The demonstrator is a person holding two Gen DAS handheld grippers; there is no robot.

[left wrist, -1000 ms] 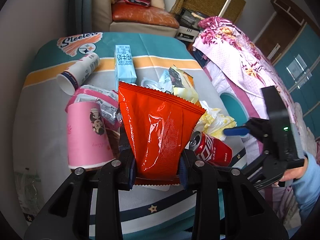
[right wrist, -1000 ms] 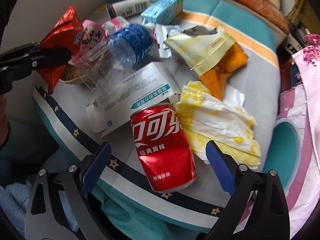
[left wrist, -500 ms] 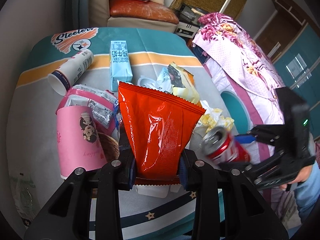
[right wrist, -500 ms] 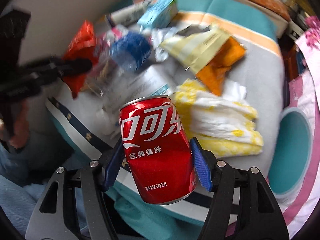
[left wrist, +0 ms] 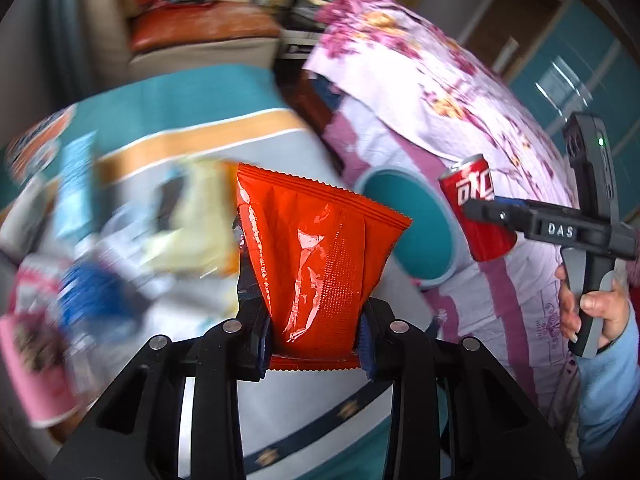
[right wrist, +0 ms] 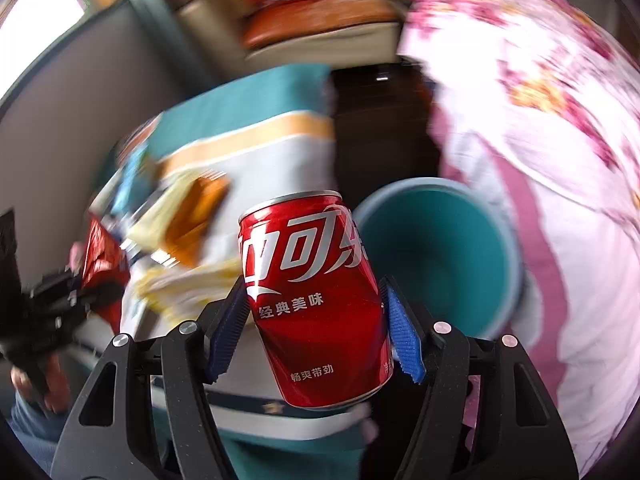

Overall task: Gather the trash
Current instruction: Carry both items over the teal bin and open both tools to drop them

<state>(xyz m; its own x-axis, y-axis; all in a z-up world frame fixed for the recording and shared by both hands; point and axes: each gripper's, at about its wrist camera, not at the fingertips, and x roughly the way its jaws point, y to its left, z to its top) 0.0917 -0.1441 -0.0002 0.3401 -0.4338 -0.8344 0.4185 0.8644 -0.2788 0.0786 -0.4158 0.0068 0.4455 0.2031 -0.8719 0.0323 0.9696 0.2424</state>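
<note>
My left gripper [left wrist: 314, 314] is shut on the lower end of a red snack bag [left wrist: 316, 248], which stands upright between its fingers above the table edge. My right gripper [right wrist: 316, 316] is shut on a red cola can [right wrist: 316, 300], its blue pads [right wrist: 402, 336] pressing both sides. The can is in the air, tilted, just left of a teal bin [right wrist: 452, 248]. The left wrist view shows the same can [left wrist: 476, 200] held over the far side of the bin [left wrist: 416, 216]. In the right wrist view the red bag [right wrist: 100, 256] is far left.
Blurred litter covers the striped tablecloth [left wrist: 208, 128]: a pink cup [left wrist: 28, 364], a blue-labelled bottle [left wrist: 88, 304], yellow wrappers [left wrist: 188, 240]. Floral bedding [left wrist: 440, 92] rises right of the bin. A sofa [left wrist: 192, 36] stands behind. A person's hand [left wrist: 592, 308] holds the right gripper's handle.
The right gripper closed on the cola can, lifted it off the table and swung it right to the bin. The left gripper also swung right with the red bag.
</note>
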